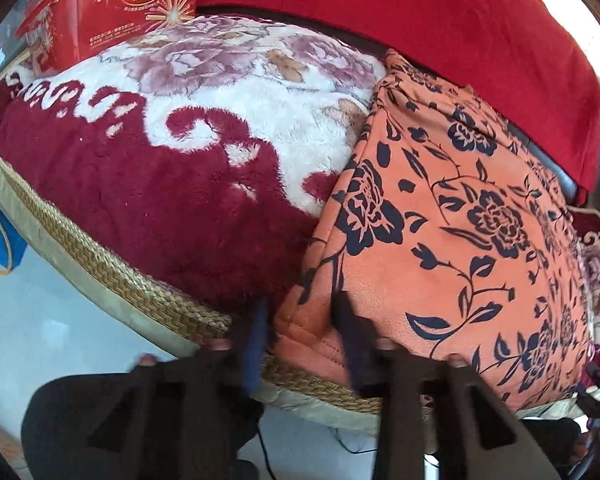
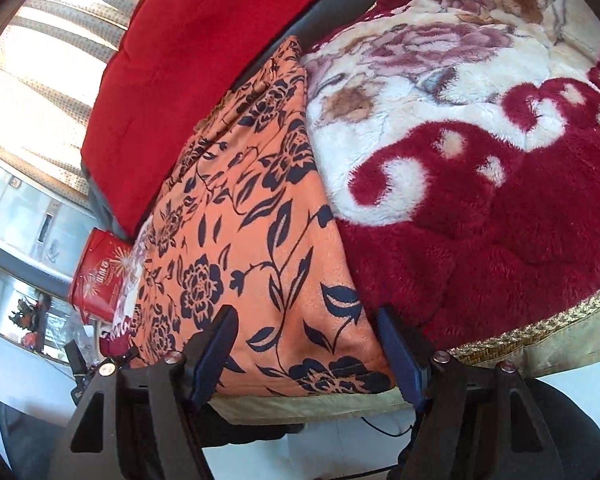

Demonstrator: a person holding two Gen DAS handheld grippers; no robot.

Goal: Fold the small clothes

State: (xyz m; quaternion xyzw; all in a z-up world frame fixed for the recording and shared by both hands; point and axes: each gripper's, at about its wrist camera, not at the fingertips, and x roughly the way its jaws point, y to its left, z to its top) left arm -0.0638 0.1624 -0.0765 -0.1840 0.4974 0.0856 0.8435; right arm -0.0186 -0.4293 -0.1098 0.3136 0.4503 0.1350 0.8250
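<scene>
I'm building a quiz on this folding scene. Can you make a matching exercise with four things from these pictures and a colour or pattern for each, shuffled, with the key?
Things:
1. garment being folded
2. plush blanket under it
3. snack box
4. cushion behind

Descriptions:
A. plain red fabric
B. orange with dark flowers
C. red with firework print and lettering
D. dark red and cream, fluffy

Pairs: 1-B, 2-D, 3-C, 4-A

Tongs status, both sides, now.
Left tongs: closing on the orange floral garment corner; grip cannot be told.
Right tongs: open, straddling its near edge.
</scene>
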